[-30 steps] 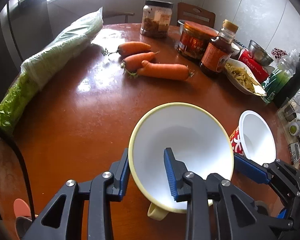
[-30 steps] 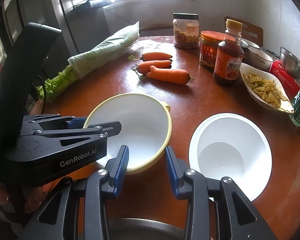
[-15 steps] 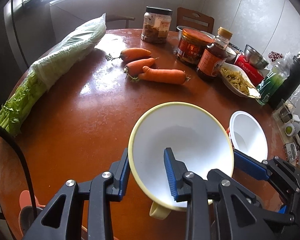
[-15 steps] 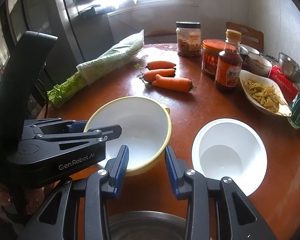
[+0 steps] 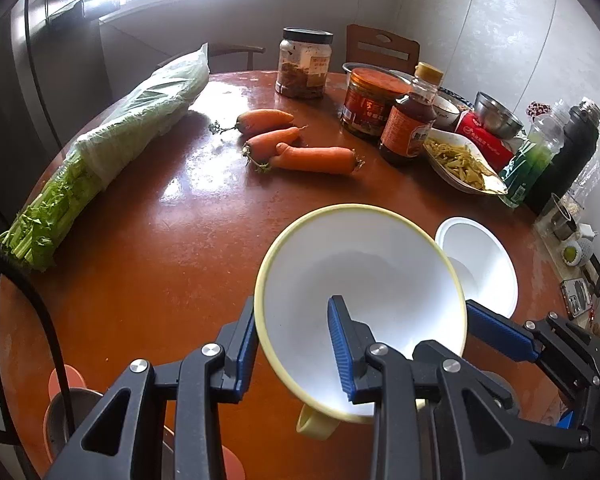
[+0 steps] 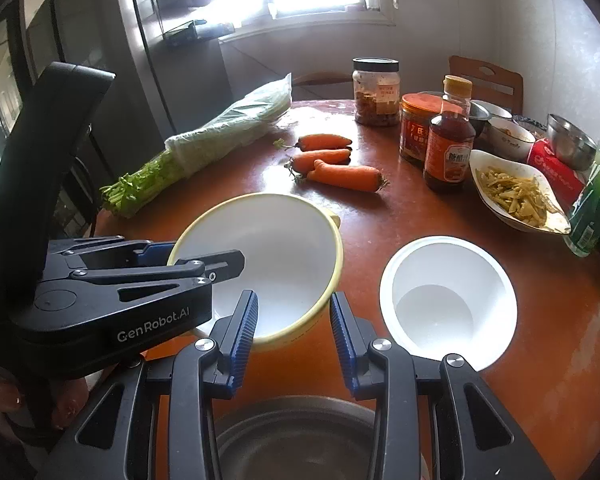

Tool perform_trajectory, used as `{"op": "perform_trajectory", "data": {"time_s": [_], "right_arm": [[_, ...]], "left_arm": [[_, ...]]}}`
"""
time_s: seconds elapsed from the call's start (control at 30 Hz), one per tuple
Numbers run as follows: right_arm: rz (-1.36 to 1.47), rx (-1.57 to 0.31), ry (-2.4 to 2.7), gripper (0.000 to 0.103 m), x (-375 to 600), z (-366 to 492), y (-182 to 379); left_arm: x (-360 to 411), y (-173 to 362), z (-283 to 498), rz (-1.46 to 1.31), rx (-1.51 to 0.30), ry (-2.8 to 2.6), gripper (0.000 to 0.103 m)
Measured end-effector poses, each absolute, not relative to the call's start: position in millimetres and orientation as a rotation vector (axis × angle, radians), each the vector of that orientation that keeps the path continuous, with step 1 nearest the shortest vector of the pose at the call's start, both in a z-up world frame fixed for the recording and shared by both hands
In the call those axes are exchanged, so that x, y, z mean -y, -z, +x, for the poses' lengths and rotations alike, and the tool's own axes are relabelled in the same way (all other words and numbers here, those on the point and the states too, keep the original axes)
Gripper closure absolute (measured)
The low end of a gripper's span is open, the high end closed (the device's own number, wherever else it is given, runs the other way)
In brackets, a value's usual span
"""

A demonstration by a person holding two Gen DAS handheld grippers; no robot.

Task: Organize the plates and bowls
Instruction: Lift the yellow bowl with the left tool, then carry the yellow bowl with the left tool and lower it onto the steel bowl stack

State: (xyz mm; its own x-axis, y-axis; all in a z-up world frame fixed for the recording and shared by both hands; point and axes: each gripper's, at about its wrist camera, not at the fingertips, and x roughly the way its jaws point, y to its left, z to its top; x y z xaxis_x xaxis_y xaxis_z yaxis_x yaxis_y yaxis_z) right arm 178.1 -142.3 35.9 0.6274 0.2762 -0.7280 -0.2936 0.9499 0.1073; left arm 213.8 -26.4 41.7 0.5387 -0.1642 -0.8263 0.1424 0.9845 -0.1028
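Yellow-rimmed bowl (image 5: 360, 280) hangs above the surface (image 5: 160, 240), rim clamped in my left gripper (image 5: 294, 344); held so thinly, it could tip out. My right gripper (image 6: 292, 320), jaws apart and empty, angles down beside the white bowl (image 6: 448, 296) resting there.
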Motion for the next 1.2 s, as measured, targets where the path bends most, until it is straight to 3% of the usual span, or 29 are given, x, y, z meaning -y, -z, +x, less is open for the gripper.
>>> {"op": "perform_trajectory", "data": {"time_s": [1.2], "right_arm": [[0.014, -0.743, -0.276, 0.063, 196.2, 75.5, -49.1]], "left_arm": [[93.6, -63.2, 121.2, 0.075, -0.894, 0.229, 0.070]]}}
